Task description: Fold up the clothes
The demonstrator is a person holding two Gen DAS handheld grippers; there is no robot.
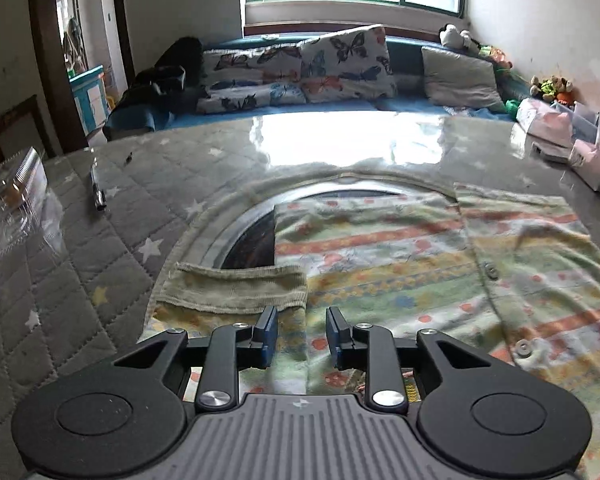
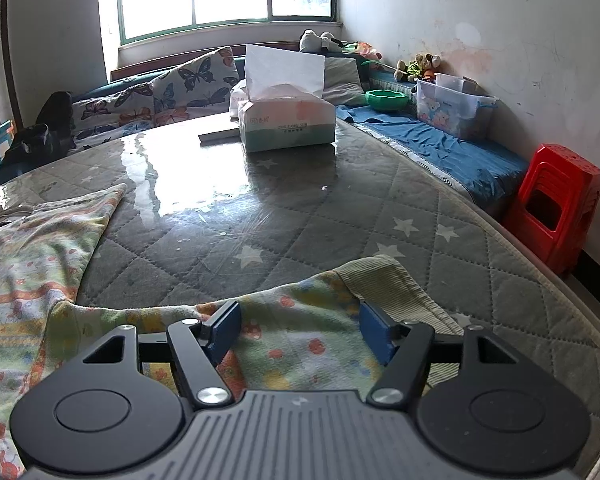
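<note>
Two hand-held grippers work for us over one patterned shirt [image 1: 380, 248] spread flat on the quilted, glass-topped surface [image 1: 140, 184]. Our left hand-held gripper [image 1: 302, 336] stands released, its jaws apart above the sleeve [image 1: 236, 290] folded across the shirt's front. Our right hand-held gripper [image 2: 300, 330] is spread wide over the other sleeve [image 2: 300, 320], not pinching it. Farther back sits a tissue box [image 2: 286, 120].

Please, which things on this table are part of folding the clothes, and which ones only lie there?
For the job:
- patterned shirt
- its sleeve
- left tongs
- right tongs

Only lying there:
- tissue pack
- pen
- clear plastic box
</note>
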